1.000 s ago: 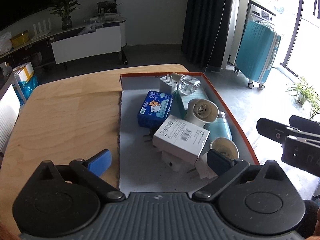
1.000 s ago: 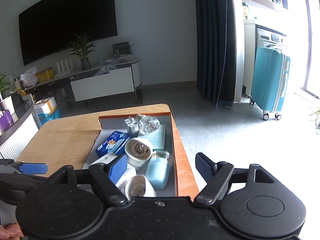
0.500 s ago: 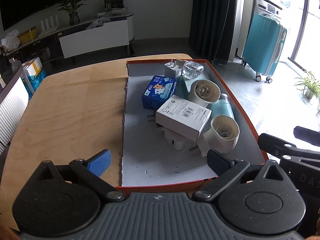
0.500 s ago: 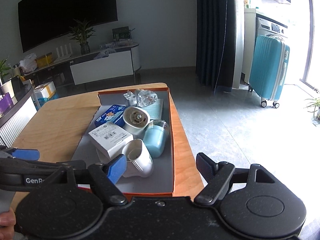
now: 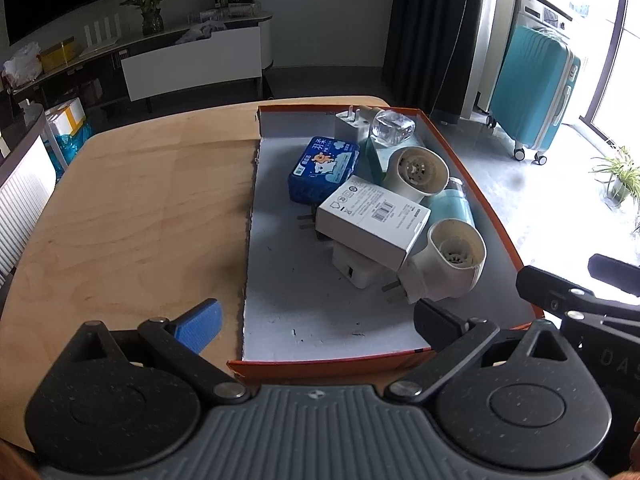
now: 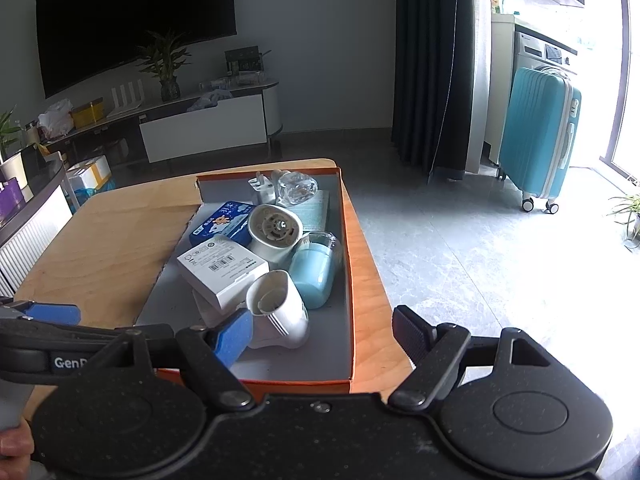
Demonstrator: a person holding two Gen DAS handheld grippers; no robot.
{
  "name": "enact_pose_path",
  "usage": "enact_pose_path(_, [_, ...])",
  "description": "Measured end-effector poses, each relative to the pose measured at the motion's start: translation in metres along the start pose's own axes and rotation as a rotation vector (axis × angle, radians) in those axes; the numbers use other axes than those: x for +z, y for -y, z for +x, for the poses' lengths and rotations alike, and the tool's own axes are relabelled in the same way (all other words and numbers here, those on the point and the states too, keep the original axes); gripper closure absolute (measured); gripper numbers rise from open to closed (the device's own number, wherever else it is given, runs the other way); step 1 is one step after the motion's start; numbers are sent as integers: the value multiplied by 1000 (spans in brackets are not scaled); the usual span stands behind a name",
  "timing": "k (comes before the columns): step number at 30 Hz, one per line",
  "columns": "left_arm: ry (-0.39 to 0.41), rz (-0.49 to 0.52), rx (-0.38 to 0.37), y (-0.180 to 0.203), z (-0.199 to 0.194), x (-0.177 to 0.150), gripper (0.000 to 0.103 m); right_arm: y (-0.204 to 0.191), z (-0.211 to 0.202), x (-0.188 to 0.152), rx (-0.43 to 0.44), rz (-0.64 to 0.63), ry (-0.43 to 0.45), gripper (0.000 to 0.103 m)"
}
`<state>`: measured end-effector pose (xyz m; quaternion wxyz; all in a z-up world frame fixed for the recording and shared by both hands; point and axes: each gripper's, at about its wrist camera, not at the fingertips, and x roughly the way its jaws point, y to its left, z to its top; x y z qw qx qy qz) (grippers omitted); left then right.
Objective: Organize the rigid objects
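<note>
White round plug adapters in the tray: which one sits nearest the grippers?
The adapter at the tray's near end, its open face toward the grippers, beside the white barcode box. The other adapter lies farther back, by the blue packet.

Orange box [image 5: 472, 184] with grey inside, blue cartoon-print pack [image 5: 324, 168], pale teal bottle [image 6: 314, 272], white carton [image 5: 374, 220], probably barcode-labelled.
</note>
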<state>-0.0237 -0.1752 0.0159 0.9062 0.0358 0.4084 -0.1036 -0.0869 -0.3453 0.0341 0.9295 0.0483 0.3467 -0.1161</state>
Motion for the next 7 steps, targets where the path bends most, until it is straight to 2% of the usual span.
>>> enact_pose_path(7, [13, -10, -5, -2, 0, -1, 0, -2, 1, -1, -2, -8, -3, 12])
